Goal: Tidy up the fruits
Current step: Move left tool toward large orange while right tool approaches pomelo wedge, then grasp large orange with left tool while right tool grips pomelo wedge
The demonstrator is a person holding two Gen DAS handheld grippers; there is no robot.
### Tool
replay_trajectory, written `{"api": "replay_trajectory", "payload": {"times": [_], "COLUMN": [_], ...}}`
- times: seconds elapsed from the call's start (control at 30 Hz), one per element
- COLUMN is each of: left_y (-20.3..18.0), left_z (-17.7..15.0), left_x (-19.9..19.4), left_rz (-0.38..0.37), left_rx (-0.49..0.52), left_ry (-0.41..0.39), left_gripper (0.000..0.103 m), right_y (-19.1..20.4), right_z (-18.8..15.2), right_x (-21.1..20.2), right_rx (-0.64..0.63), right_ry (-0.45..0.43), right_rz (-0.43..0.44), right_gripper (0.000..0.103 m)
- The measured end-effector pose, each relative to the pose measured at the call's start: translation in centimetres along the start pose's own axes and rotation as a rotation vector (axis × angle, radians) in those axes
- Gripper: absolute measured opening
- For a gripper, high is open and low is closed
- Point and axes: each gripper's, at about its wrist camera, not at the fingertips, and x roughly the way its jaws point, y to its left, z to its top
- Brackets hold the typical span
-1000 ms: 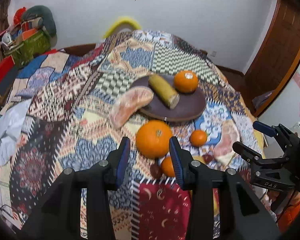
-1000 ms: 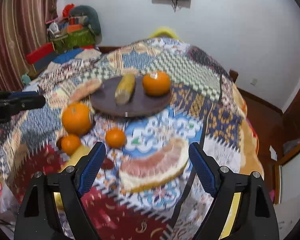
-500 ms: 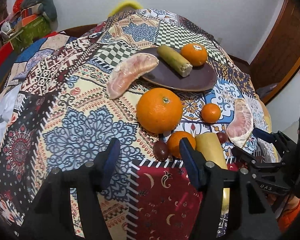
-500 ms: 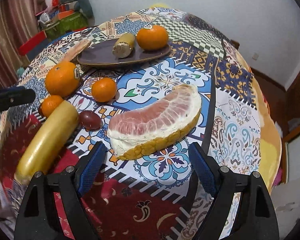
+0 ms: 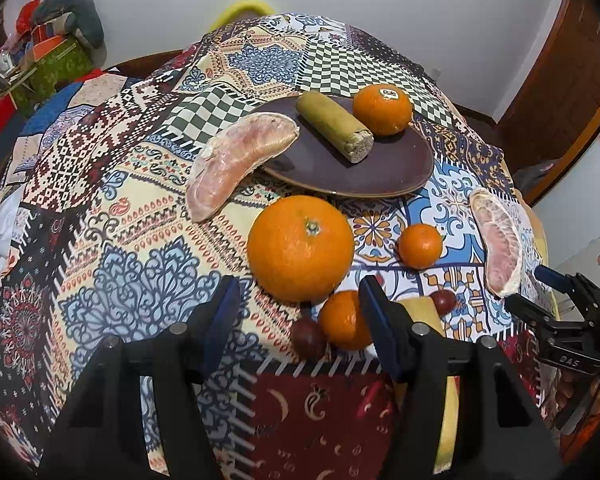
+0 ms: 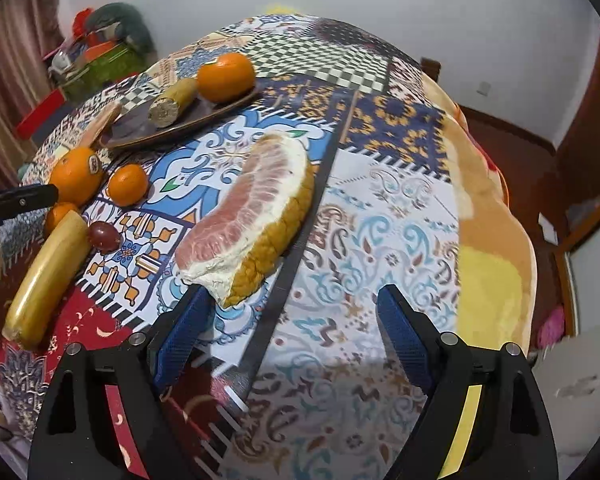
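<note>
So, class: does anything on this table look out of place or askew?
Yes. One pomelo wedge lies half on the plate's rim, half on the cloth, tilted. The other fruit sits either fully on the plate or fully off.

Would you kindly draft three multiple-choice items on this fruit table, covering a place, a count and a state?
1. Where does the cut cob lie?
A. on the brown plate
B. on the floor
C. in the green box

2. How many oranges sit on the plate?
A. none
B. one
C. three

3. How is the right claw?
A. shut on an orange
B. shut on the plate
C. open, holding nothing

Key: A, the cut cob rests on the brown plate; B, only the stickered orange is there; C, the right claw gapes just short of the pomelo wedge.
</note>
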Motion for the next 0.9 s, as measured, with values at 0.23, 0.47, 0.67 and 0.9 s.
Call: {"api": "replay_trajectory", "payload": {"times": [0.23,0.47,0.67,0.9], "left_y": [-0.5,-0.5,0.0,-0.2], "left_z": [0.6,1.1,1.8,2.2], "left_x": [1.3,2.4,3.0,3.8], "left_rz": [0.012,0.021,0.006,0.021], "left_rx": [0.016,0.028,-0.007,-0.023], "left_ry": [0.013,0.011,0.016,0.016], "left_gripper": [0.061,0.066,0.066,0.066], "right_y": [1.1,0.9,0.8,1.4], "right_z": [1.7,3.9,4.5,5.3], "right_x": [-0.9,2.6,3.7,3.9], "right_rx": [-0.002,0.023,0.043,0.006], "right_ry": [-0.066,-0.041,-0.019,-0.050], "right_rz": [0.034,0.022,0.040,0.046], "right_gripper": [0.085,0.084,0.084,0.053]}}
